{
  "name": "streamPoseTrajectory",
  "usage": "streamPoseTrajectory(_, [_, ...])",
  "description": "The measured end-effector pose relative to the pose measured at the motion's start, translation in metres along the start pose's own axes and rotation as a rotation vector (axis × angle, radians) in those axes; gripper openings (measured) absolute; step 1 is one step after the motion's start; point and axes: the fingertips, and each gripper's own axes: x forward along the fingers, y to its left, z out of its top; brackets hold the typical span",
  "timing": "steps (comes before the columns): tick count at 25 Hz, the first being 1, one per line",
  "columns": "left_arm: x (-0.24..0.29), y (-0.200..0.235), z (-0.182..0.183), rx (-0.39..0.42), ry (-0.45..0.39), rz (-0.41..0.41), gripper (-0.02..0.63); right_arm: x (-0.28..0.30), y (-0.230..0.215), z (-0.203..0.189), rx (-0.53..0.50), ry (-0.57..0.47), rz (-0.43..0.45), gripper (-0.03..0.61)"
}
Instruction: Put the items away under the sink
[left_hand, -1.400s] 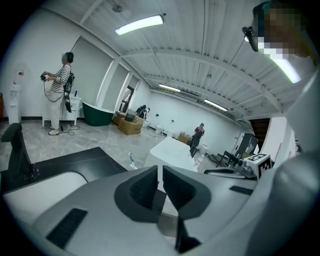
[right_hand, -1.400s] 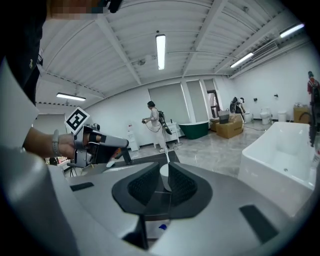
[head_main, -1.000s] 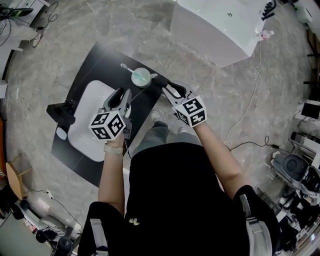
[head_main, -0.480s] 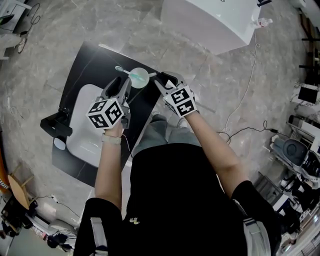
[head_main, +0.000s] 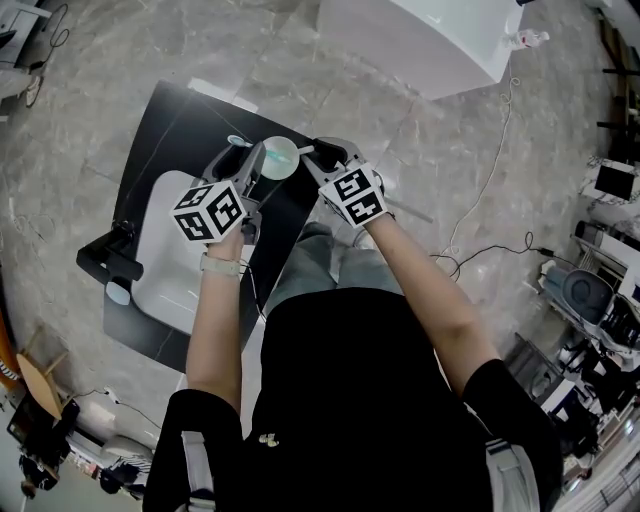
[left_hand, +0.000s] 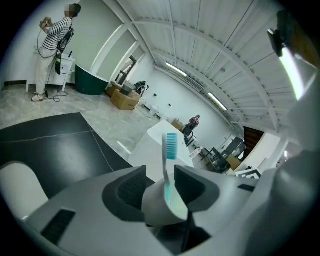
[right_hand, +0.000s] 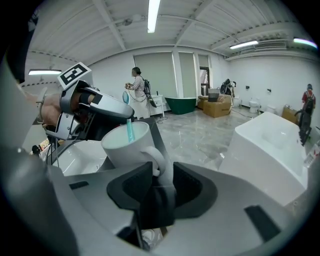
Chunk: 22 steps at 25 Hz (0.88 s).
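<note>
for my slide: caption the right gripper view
Right gripper, jaws just opened, straddling the handle of a white mug that holds a teal toothbrush

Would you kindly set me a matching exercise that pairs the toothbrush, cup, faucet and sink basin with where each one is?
1 toothbrush
2 cup
3 faucet
4 sink basin

A set into the black counter
B standing in the cup
C on the counter, up and right of the basin, head view
D at the basin's left edge, head view

Pairs: 1-B, 2-C, 3-D, 4-A
</note>
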Motion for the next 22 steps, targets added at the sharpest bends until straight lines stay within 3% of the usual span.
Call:
streamPoseTrajectory(3, [0.006, 0.0, 0.001, -0.007, -0.003, -0.012, 0.166, 0.005, 0.0, 0.003, -0.003, -0.006, 0.009, 0.125])
streamPoseTrajectory(7, [0.007, -0.007, 0.003, 0.006, -0.011, -0.031, 0.054, 0.007, 0.002, 0.006, 0.01, -0.022, 0.015, 0.068])
streamPoseTrajectory(16, [-0.012, -0.024, 0.018, -0.016, -0.089, -0.044, 0.04, -0.004, 0.002, 0.006, 0.062, -0.061, 0.028, 0.055])
streamPoseTrajectory(22, [-0.041, -0.047, 0.027, -0.068, -0.174, -0.061, 0.04, -0.029, 0.001, 0.003, 0.043, -0.073, 0.021, 0.054])
